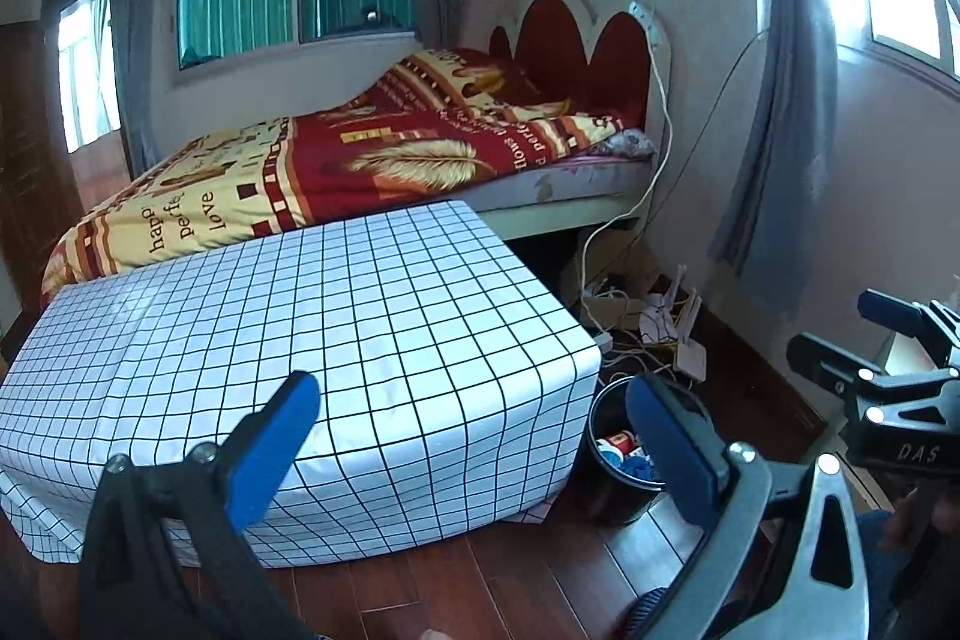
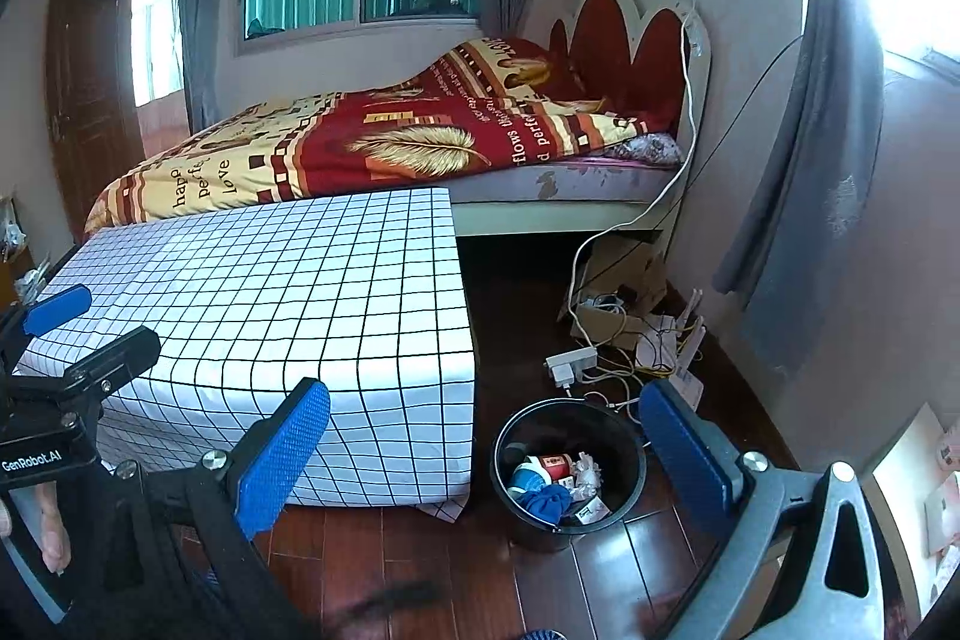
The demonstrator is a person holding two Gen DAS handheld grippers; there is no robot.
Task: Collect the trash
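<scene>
bin (image 2: 567, 466) contents plain only from the right wrist

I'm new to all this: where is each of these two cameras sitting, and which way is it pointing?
Left wrist view: rides on the left gripper, looking along its open blue fingers at the checked table and bed; the right gripper shows at its right edge.
Right wrist view: rides on the right gripper, facing the same way, with the trash bin between its open fingers; the left gripper shows at its left edge.
Shared: table, bed, bin, windows and floor cables.
</scene>
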